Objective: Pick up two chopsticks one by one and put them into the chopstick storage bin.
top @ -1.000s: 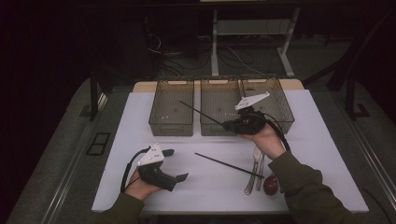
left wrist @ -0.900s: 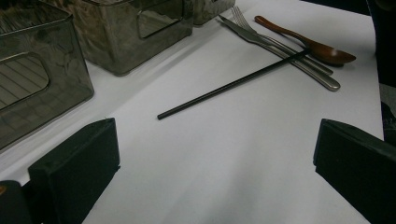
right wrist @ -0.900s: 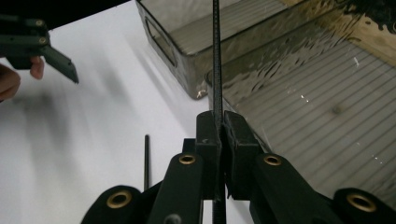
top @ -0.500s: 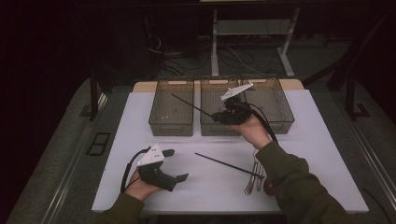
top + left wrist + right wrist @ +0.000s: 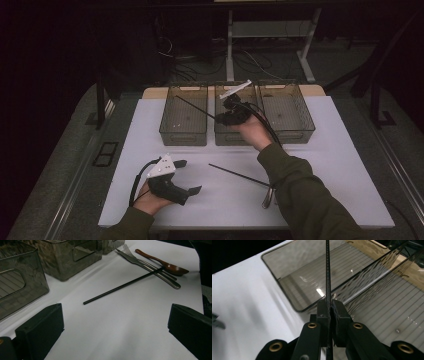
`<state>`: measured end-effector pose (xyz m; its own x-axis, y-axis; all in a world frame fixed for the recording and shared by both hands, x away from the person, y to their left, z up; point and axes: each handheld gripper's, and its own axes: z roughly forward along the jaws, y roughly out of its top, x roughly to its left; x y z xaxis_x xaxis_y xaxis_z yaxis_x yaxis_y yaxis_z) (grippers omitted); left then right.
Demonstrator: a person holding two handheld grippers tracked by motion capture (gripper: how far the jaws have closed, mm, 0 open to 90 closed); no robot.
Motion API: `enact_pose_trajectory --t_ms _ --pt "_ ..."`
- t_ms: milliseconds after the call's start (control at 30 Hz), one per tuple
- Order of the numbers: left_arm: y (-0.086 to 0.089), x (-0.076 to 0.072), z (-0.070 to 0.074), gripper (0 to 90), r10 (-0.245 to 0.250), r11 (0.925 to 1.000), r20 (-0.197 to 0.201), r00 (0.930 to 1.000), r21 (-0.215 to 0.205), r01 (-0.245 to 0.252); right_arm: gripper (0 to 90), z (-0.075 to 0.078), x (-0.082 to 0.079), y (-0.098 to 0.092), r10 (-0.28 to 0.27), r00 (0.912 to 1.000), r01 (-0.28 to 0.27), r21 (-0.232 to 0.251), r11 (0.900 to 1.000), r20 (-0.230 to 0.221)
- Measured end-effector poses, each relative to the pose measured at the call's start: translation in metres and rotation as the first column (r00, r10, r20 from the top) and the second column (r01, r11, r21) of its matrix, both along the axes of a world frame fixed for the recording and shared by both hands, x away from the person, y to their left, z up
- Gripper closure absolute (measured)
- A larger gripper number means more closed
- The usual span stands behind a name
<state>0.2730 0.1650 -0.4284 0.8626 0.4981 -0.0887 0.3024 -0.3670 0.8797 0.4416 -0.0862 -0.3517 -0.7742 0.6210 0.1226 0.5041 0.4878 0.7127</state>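
Observation:
My right gripper (image 5: pixel 221 119) hovers over the middle clear bin (image 5: pixel 226 136), shut on a black chopstick (image 5: pixel 195 106) whose free end reaches out over the left bin (image 5: pixel 176 131). In the right gripper view the jaws pinch the chopstick (image 5: pixel 327 275) above the left bin's rim (image 5: pixel 277 278). A second black chopstick (image 5: pixel 237 174) lies on the white table, its far end resting on the cutlery. My left gripper (image 5: pixel 190 176) rests on the table near the front left, open and holding nothing; in the left gripper view that chopstick (image 5: pixel 123 285) lies ahead of its jaws.
A third clear bin (image 5: pixel 299 131) stands to the right of the other two. A knife and fork (image 5: pixel 147 265) and a brown wooden spoon (image 5: pixel 162 262) lie together at the front right, partly under the right sleeve (image 5: pixel 300 195). The white table (image 5: pixel 350 165) has bare room around them.
My right gripper has carried its chopstick away from me and to the left, from near the right bin to over the middle bin. The left gripper has stayed put.

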Motion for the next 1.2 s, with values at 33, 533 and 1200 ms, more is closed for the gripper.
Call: enact_pose_trajectory --t_ms 33,533,1200 --pt "0.000 0.000 0.000 0.0 0.000 1.0000 -0.002 1.0000 -0.004 0.000 84.4 -0.001 0.002 0.003 -0.007 1.0000 0.007 -0.005 1.000 -0.006" --pt "-0.001 0.000 0.000 0.0 -0.010 0.9999 -0.001 1.0000 -0.013 0.010 84.3 -0.010 0.031 0.040 -0.074 0.9969 0.072 -0.059 0.996 -0.027" --pt "-0.003 0.000 0.000 0.0 -0.018 0.9998 -0.005 0.9998 -0.012 0.018 84.3 -0.017 0.040 0.072 -0.119 0.9921 0.115 -0.077 0.990 -0.040"
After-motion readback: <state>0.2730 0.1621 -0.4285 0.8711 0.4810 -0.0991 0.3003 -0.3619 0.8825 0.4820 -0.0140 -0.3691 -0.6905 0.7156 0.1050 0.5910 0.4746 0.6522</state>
